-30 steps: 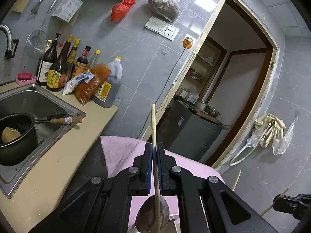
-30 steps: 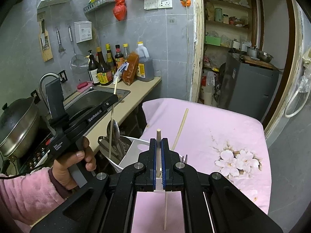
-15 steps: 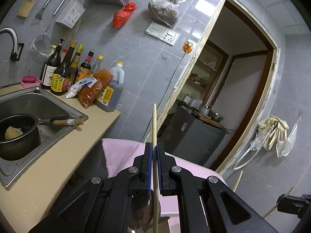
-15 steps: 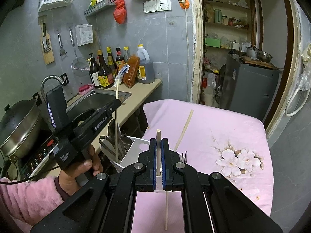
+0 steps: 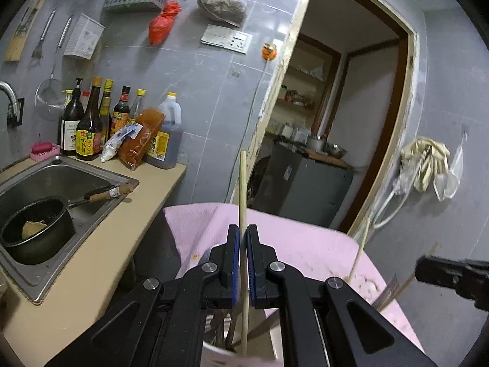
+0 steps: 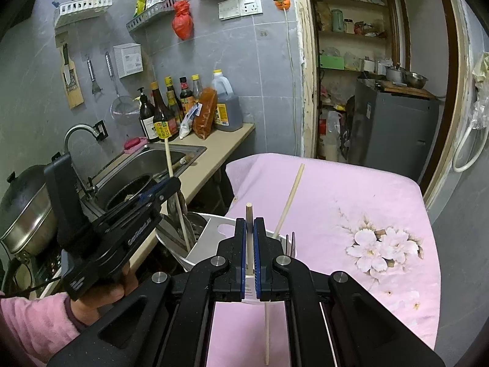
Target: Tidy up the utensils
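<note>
My left gripper (image 5: 243, 244) is shut on an upright wooden chopstick (image 5: 242, 189). In the right wrist view this left gripper (image 6: 165, 191), held by a hand in a pink sleeve, leans its chopstick (image 6: 169, 159) with the lower end among the spoons (image 6: 177, 211) in the white utensil holder (image 6: 207, 238). My right gripper (image 6: 250, 238) is shut on a second chopstick (image 6: 249, 214) over the holder's near side. A third chopstick (image 6: 290, 195) and a fork (image 6: 290, 241) stand in the holder. In the left wrist view the right gripper (image 5: 428, 270) shows at the right edge.
The holder stands on a table with a pink flowered cloth (image 6: 351, 202). To the left are a counter (image 5: 101, 244), a sink (image 5: 61, 177) with a black pot (image 5: 33, 229), several bottles (image 5: 91, 128) and a lidded wok (image 6: 24, 208). A doorway and a grey cabinet (image 6: 397, 128) lie behind.
The left gripper has shifted toward the holder and rolled, so its chopstick now leans with the lower end deeper among the spoons. The right gripper has stayed put.
</note>
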Motion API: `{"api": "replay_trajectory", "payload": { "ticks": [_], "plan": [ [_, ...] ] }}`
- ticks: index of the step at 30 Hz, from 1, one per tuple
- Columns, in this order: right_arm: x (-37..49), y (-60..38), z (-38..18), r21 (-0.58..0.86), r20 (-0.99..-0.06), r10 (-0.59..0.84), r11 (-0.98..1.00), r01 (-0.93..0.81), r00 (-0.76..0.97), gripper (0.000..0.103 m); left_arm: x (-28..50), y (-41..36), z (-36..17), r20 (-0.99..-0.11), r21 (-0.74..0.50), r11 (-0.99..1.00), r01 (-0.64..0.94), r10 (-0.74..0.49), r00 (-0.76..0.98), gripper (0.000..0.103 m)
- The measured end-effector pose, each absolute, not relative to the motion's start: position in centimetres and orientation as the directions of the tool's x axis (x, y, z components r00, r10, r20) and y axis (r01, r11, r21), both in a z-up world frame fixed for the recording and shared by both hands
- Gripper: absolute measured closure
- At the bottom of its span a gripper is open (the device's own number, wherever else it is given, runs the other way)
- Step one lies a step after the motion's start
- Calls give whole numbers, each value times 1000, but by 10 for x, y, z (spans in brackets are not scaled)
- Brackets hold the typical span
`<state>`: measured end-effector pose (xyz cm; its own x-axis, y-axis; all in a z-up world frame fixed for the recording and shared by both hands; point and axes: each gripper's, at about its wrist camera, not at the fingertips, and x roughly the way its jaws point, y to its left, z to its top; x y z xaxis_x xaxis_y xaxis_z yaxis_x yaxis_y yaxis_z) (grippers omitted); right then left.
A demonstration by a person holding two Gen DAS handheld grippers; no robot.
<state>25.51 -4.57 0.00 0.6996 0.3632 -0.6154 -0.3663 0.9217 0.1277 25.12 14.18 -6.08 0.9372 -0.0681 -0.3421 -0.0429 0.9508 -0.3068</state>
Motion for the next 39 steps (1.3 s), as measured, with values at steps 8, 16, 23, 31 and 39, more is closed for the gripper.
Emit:
{"api": "replay_trajectory", "payload": {
  "ticks": [8,16,23,31,39],
  "plan": [
    [253,-50,-5,153,-594,361,928,-340,719,88,242,141,-56,-387,-307,952,6,-130,913,97],
    [243,-57,-3,155,-556,340,939,-308,758,75,233,149,-47,-390,-340,940,34,-174,904,68],
    [232,-75,6,158,-517,318,948,-276,795,60,223,145,-36,-391,-319,947,47,-177,903,59],
    [208,-109,17,173,-471,288,957,-233,834,39,197,130,-14,-362,-290,956,49,-157,919,33],
    [166,-155,22,199,-434,251,963,-180,865,13,153,108,1,-355,-270,962,36,-134,925,9]
  ]
}}
